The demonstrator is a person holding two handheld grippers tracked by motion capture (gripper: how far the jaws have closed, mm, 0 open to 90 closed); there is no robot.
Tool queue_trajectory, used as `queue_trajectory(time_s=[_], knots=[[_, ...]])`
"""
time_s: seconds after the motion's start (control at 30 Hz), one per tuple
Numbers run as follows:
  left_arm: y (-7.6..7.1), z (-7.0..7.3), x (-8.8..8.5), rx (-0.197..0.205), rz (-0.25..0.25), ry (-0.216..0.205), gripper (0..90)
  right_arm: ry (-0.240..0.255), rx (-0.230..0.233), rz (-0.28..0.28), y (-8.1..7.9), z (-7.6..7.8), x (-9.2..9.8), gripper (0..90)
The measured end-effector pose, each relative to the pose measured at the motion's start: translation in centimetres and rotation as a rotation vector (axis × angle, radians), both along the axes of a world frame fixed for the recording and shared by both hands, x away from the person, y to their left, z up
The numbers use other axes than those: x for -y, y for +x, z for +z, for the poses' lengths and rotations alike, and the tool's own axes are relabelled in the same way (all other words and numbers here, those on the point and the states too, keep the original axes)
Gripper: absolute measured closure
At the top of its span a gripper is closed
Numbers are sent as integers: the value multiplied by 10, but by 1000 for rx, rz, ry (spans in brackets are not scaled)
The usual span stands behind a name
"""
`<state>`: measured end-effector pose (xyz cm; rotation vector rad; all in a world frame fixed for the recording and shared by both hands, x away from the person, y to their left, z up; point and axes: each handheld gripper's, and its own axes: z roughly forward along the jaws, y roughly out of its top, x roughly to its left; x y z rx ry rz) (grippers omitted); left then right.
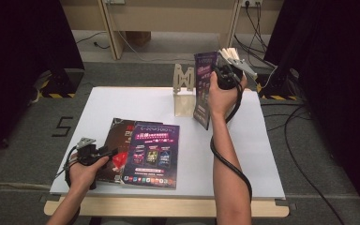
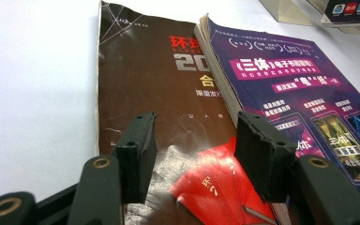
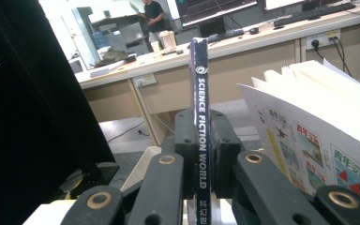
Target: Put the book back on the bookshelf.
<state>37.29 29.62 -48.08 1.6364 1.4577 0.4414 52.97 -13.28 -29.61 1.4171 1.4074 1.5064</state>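
From above, the white table (image 1: 243,154) carries 2 magazines lying flat at about 8 o'clock: a brown-covered magazine (image 1: 117,140) and a purple-covered magazine (image 1: 152,154) overlapping its right edge. A wooden stand (image 1: 184,89) sits at 12 o'clock on the table. Just right of that stand, the right gripper (image 1: 220,72) holds a third magazine (image 1: 202,89) upright and off the surface, its pages fanning toward 1 o'clock. The left gripper (image 1: 104,152) rests at the brown cover's lower left, at 9 o'clock of the purple one. That makes 3 magazines, 2 grippers, 1 stand.

Left gripper view adds what the high view cannot resolve: the 2 black jaws stand apart, released, grasping nothing, with the brown-covered magazine (image 2: 140,93) and a red patch on it between them. The purple-covered magazine (image 2: 290,93) lies on top of the brown one at 2 o'clock, its page edges visible.

Right gripper view shows the grip itself: both jaws are clenched on the spine of the third magazine (image 3: 200,108), which rises toward 12 o'clock and reads "SCIENCE FICTION WORLD". Loose printed pages spread at 3 o'clock.
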Motion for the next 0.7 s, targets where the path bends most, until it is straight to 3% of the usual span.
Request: queue_trajectory(time_s=[0.5, 0.7], knots=[[0, -3, 1, -4, -6, 6, 477, -30, 44, -52, 16, -6, -2, 841], [1, -4, 2, -10, -7, 8, 478, -64, 63, -78, 10, -15, -4, 839]])
